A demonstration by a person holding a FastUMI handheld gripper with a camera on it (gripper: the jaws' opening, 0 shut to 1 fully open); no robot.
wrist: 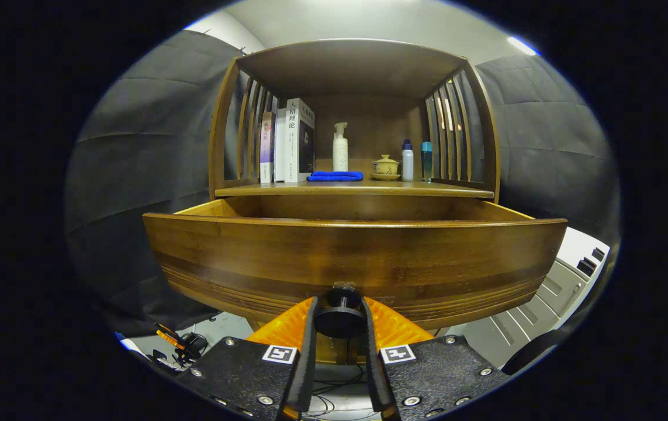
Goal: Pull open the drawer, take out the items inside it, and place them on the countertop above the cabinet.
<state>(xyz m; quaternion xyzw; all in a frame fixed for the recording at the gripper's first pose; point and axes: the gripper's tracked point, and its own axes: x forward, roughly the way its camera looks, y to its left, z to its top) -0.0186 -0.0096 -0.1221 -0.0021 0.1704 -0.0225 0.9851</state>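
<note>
Dark cloth walls enclose the booth, and a brown wooden cabinet (351, 117) with slatted sides stands directly ahead of my gripper (338, 324). Its open shelf, the countertop (462, 189) above the drawer, carries upright books at far left, a folded blue cloth (335, 176), a white pump bottle (340, 147), a small lidded ceramic cup and two slim bottles at right.

Drawer status: the wide brown wooden drawer (355, 263) is pulled partly out toward me. Its long axis runs left to right, square across my line of approach. Its front panel hides the interior, so I cannot tell what items lie inside.

Gripper status: my fingers are closed to a narrow gap around the round black knob (339, 318) at the lower centre of the drawer front; both appear to press on its sides.

Next move, as I judge it: release the knob, rise above the front panel, and reach down into the drawer, which lies ahead and above.
</note>
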